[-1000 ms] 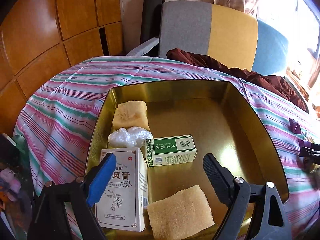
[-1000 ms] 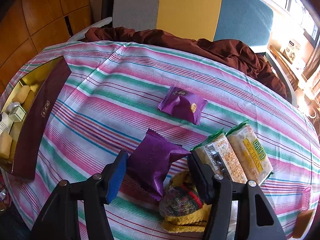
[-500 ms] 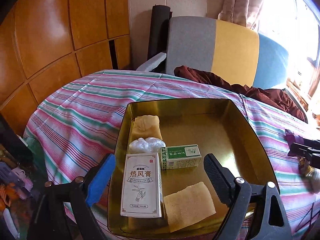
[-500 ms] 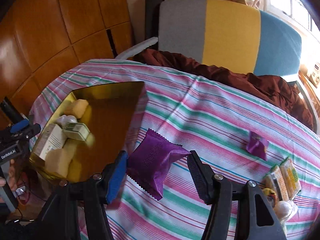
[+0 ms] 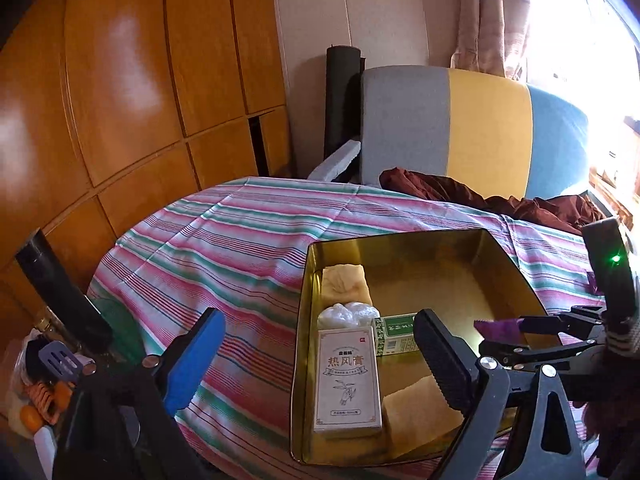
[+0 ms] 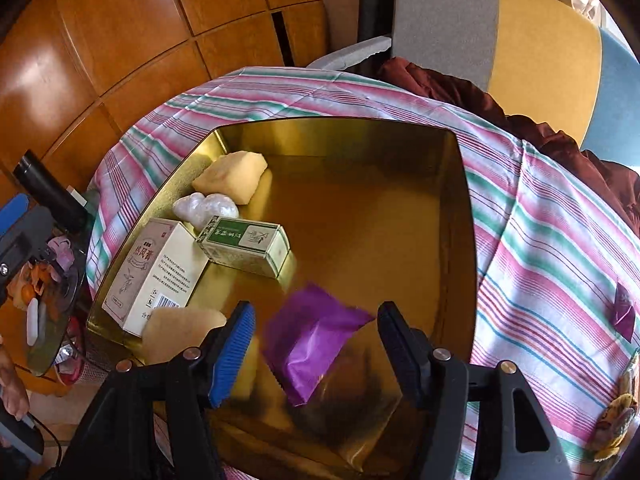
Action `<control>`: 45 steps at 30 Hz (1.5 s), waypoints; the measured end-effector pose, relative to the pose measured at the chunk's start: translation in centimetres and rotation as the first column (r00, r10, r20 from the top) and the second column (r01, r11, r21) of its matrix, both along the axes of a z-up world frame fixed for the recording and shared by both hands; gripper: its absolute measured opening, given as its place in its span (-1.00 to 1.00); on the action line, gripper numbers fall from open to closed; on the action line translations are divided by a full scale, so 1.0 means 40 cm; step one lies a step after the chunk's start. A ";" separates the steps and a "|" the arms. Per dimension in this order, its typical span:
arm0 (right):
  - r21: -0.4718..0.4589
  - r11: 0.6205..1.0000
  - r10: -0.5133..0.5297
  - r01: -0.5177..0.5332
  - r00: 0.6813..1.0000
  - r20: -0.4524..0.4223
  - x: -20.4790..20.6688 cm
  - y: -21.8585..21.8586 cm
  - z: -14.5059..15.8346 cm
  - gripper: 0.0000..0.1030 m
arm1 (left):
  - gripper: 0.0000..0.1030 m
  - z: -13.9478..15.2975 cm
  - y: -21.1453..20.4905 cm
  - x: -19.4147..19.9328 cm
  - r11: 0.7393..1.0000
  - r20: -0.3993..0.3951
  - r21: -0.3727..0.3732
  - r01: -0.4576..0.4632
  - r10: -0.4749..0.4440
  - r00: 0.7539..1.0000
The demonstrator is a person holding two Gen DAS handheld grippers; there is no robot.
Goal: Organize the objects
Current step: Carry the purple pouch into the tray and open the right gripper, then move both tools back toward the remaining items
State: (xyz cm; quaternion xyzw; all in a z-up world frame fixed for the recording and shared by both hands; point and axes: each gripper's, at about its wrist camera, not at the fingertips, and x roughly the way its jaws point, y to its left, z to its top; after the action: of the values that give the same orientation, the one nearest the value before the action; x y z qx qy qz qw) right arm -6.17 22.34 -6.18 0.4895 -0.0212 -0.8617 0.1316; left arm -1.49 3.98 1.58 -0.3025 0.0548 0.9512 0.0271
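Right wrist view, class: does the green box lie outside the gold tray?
No. The green box lies inside the gold tray, next to the white box.

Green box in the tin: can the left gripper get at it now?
Probably yes: the left gripper is empty, jaws open, near the gold tin, and the green box lies uncovered; the white box beside it crowds one side.
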 end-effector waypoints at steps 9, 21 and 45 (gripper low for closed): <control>-0.018 1.000 -0.015 0.015 1.000 -0.024 0.023 0.000 0.024 0.27 | 0.87 0.014 -0.026 0.010 1.000 -0.022 -0.006 -0.023 0.023 0.999; -0.024 0.993 -0.121 0.120 0.989 -0.090 0.082 0.103 0.081 0.37 | 0.91 0.030 -0.007 0.031 1.000 -0.050 -0.030 -0.006 0.005 0.999; 0.007 0.783 -0.615 0.622 0.776 -0.141 0.327 0.710 0.128 0.57 | 0.93 0.031 0.170 0.054 0.981 -0.041 -0.122 0.152 -0.158 0.987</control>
State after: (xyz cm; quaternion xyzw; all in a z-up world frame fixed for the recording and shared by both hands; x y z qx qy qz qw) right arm 6.90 50.73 -1.08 0.4012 -0.1490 -0.8875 -0.1708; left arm 0.68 10.79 2.83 -0.2744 0.1350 0.9486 0.0815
